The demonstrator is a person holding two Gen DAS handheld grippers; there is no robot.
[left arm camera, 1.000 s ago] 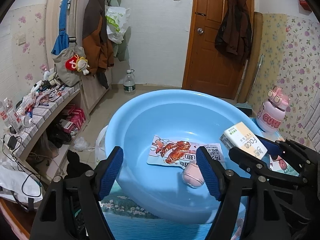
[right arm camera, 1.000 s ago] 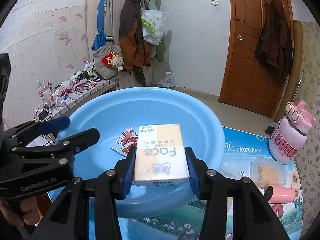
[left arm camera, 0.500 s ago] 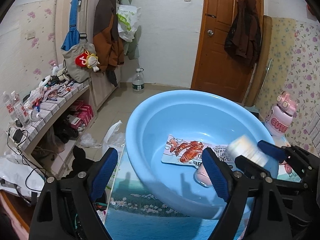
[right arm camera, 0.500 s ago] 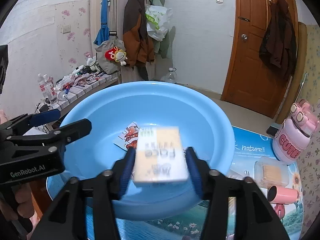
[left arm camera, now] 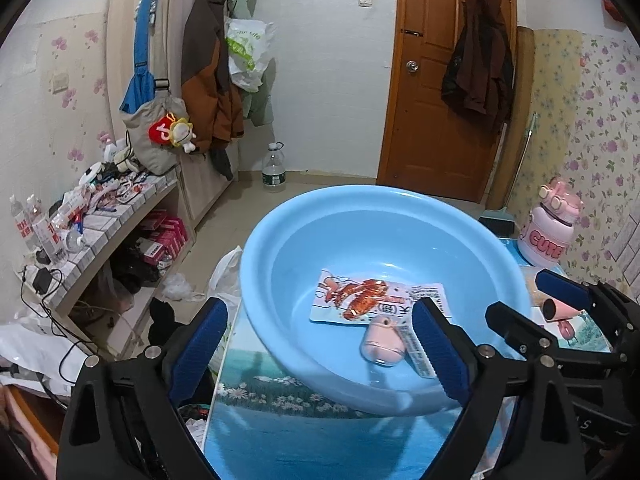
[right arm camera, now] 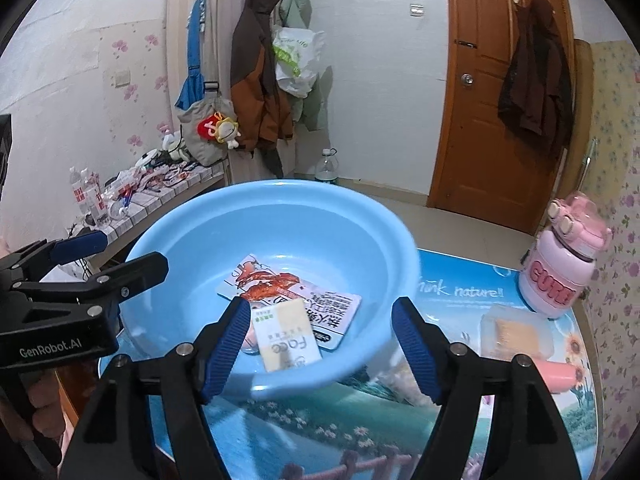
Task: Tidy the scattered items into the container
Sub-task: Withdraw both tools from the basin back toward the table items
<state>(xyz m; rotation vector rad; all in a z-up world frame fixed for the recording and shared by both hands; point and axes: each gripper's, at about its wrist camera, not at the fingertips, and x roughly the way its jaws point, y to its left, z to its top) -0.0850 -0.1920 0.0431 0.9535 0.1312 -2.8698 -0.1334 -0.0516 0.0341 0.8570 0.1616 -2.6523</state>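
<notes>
1. Right gripper point(right arm camera: 320, 344): a second ago it was clamped on the Face tissue pack point(right arm camera: 286, 334); half a second ago the pack was blurred, slipping out between the pads. Now the jaws are apart and opening, nothing between them.
2. The tissue pack now lies inside the blue basin point(right arm camera: 404, 240), on the bottom near the front wall. It overlaps the crayfish snack packet point(right arm camera: 320, 300) and sits touching or just beside the small pink case point(left arm camera: 382, 344). The left wrist view shows only its edge, beside the left gripper's right pad.
3. Left gripper point(left arm camera: 320, 354): jaws wide apart and opening, empty. It hovers over the near rim of the basin. It held nothing a second ago either.
4. Meaning for the task: three items are in the container now, snack packet, pink case and tissue pack. The drop looks complete; the pack rests flat, not hung on the rim.
5. Left on the printed table mat point(right arm camera: 460, 292), right of the basin: the clear toothpick box point(right arm camera: 514, 330), and a pink cylinder point(right arm camera: 558, 376) just in front of it. The pink CUTE bottle point(right arm camera: 560, 268) stands upright further back; can't tell whether it counts as scattered.
6. My read: next pick is the toothpick box or the cylinder, both nearest the right gripper. The cylinder may roll when nudged.
</notes>
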